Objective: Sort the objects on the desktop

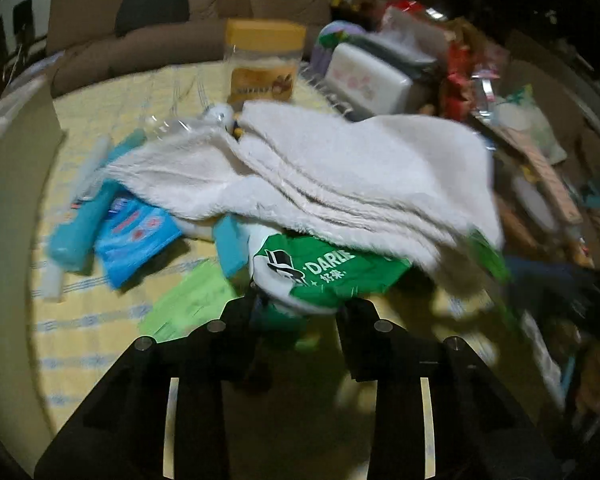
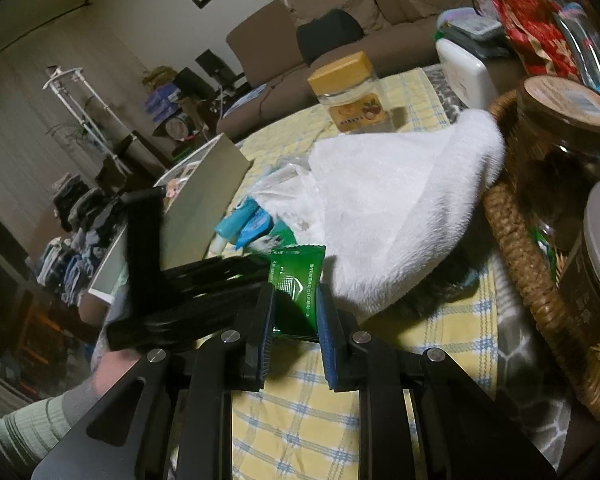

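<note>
The right gripper [image 2: 296,312] pinches 1 green sachet [image 2: 296,276] above the desk's [image 2: 308,420] near edge, clear for sorting. The left gripper [image 1: 296,312], blurred, seemingly clamps the green toothpaste tube [image 1: 324,272] under the white towel [image 1: 340,168].

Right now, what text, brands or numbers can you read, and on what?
"DARLIE", cut off at the towel's edge, with a top-hat logo: green toothpaste pack.
Chinese characters under it: too blurred.
Green sachet print: too small.
Yellow-lidded jar label: blurred.
Blue packet: unreadable.
</note>
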Demonstrator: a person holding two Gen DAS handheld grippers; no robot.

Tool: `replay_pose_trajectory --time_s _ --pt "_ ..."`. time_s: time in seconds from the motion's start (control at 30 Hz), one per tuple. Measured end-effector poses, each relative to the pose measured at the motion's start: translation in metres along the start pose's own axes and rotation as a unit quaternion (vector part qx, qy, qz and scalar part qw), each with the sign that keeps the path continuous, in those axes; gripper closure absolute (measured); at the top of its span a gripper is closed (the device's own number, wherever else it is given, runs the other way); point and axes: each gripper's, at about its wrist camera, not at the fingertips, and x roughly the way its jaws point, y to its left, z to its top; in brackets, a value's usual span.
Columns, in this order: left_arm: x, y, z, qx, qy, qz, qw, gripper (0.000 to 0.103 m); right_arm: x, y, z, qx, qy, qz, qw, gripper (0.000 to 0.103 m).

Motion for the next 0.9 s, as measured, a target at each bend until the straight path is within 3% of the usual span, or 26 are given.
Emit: replay_pose_trajectory --time_s 0.07,0.13,0.6,0.9 --pt "-0.026 0.004 -0.006 0.001 -0.011 -0.004 0.9999 0.077 0.000 0.009 -0.001 -0.012 -0.003 0.005 1.000 0.083" --pt "-0.052 0.013 -0.011 -0.010 -0.019 -0.006 0.9997 0.088 0.001 0.018 -0.001 -0.024 -0.006 0.009 1.000 0.083" --pt "-0.148 0.036 -0.065 -0.030 -0.035 0.012 0.9989 0.088 -0.007 0.122 -0.016 -0.099 -0.026 0.049 0.994 0.083" --pt "-0.178 0.066 -0.103 -0.050 -0.030 0.030 0.9979 0.088 -0.002 0.145 -0.038 -0.099 0.000 0.050 0.994 0.083"
